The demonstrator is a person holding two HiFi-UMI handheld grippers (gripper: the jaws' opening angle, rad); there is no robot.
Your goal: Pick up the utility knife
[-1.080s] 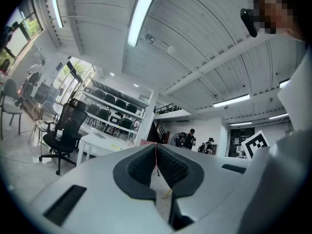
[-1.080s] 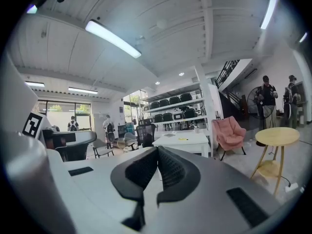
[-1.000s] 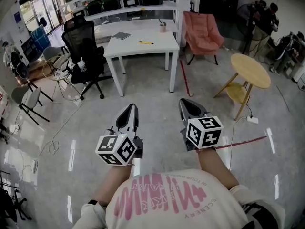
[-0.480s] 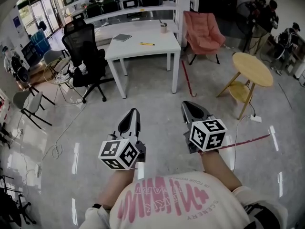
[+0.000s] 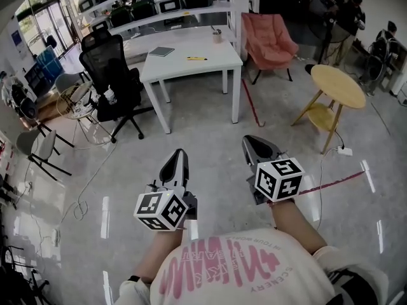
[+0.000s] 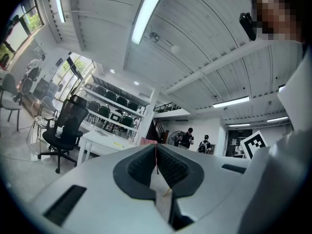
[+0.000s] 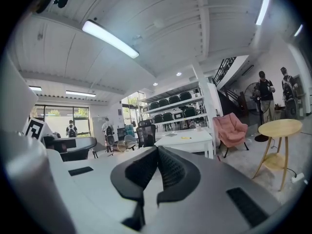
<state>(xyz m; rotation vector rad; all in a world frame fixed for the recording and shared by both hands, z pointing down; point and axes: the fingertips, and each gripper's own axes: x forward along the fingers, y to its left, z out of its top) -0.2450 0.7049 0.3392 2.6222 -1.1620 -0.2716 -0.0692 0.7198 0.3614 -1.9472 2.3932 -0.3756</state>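
Yellow utility knife [image 5: 196, 58] lies on white tabletop [image 5: 213, 67] at upper centre, well apart from left claw [image 5: 177, 157] and right claw [image 5: 253, 143], both closed empty, pointed level toward it, probably for the approach.

We hold both grippers out in front of our body, side by side and apart, pointing about level. Our left gripper [image 5: 179, 154] has its jaws pressed together, empty. Our right gripper [image 5: 250, 140] is the same, pads meeting on nothing. Our left forearm [image 5: 152, 250] and right forearm [image 5: 289, 224] reach forward, bare.
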